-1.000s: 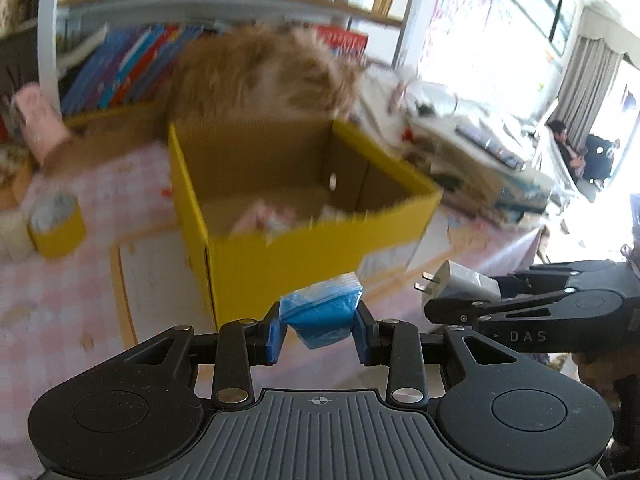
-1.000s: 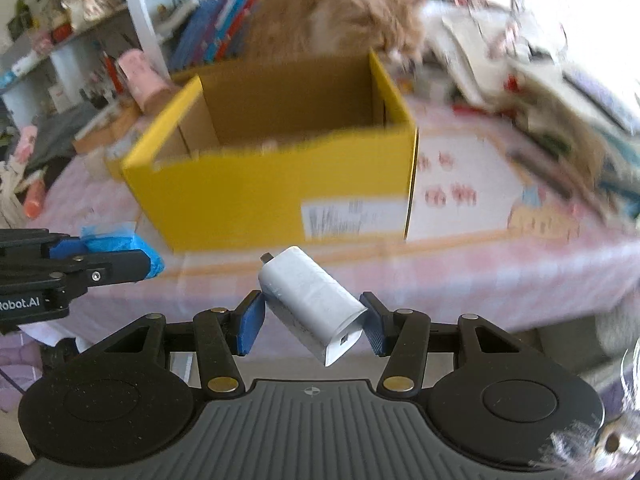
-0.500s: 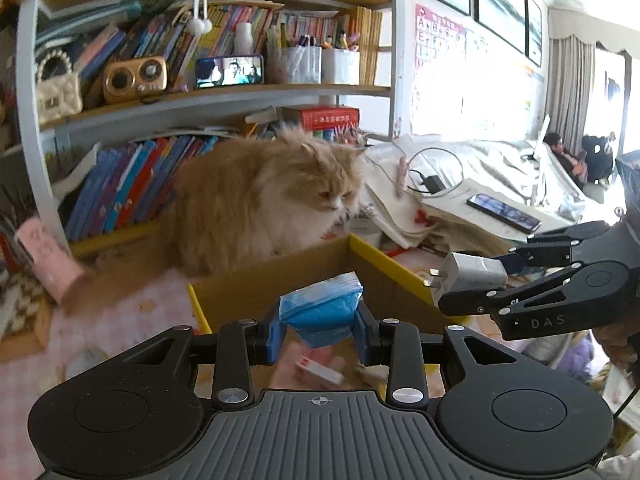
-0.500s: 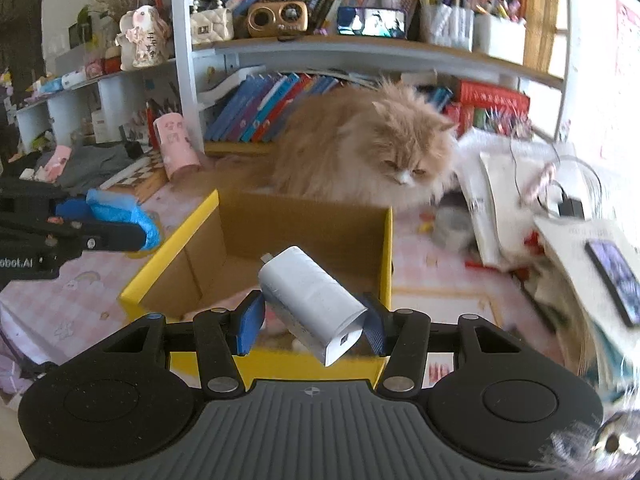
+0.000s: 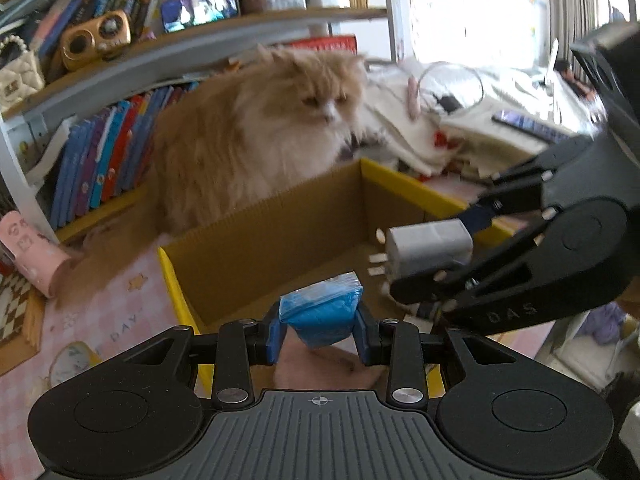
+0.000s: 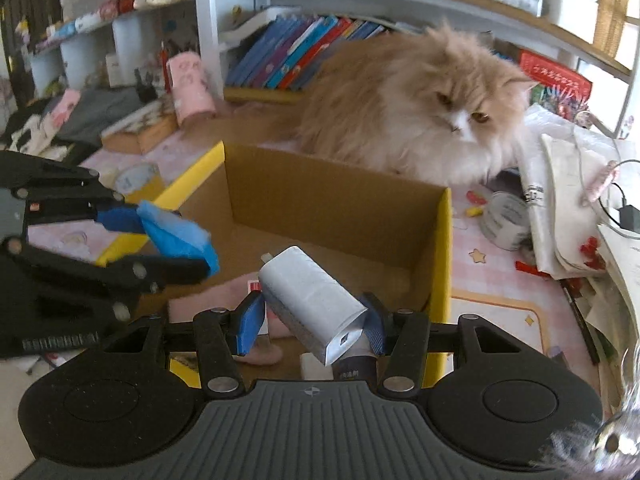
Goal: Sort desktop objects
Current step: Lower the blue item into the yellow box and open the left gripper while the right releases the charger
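Charger [image 6: 310,300], small, rigid and smooth, sits pinched across its flat sides in the right gripper [image 6: 312,326] above the box [image 6: 440,248], while the left gripper [image 5: 320,330] squeezes a soft, light, crinkly blue packet [image 5: 322,314] over the near edge.
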Demonstrator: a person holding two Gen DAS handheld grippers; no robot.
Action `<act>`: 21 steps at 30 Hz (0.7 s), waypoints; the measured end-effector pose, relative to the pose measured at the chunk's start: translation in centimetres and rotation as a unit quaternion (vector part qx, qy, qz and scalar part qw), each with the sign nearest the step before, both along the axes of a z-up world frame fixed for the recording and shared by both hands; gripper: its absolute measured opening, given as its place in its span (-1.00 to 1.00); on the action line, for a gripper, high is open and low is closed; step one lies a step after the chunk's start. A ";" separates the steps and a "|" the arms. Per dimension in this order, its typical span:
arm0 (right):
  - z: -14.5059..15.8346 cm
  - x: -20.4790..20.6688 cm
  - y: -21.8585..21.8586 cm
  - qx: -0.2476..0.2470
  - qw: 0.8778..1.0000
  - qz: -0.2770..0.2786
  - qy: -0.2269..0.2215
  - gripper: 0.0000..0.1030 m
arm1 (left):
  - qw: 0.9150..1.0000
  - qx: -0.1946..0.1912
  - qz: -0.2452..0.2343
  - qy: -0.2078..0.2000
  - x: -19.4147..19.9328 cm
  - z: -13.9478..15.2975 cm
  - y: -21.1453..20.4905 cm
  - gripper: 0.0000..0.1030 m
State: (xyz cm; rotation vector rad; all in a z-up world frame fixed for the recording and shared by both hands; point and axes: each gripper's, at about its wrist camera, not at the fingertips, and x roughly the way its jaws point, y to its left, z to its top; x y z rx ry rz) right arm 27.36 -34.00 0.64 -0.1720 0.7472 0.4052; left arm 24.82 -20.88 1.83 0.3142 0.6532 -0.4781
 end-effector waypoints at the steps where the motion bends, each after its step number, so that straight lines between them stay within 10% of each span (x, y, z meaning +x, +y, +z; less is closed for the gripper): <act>1: -0.3 0.2 0.2 -0.004 1.000 0.003 0.003 -0.05 | 1.000 0.006 0.000 0.003 0.1 -0.3 -0.1 -0.35; 13: -2.6 1.9 0.5 -0.044 0.998 0.021 0.035 -0.04 | 1.000 0.019 0.002 0.019 0.5 -1.4 0.2 -0.33; 21: -2.1 1.6 0.2 -0.033 0.999 -0.004 0.020 0.17 | 1.000 0.017 0.006 -0.001 -0.3 -0.8 0.7 0.16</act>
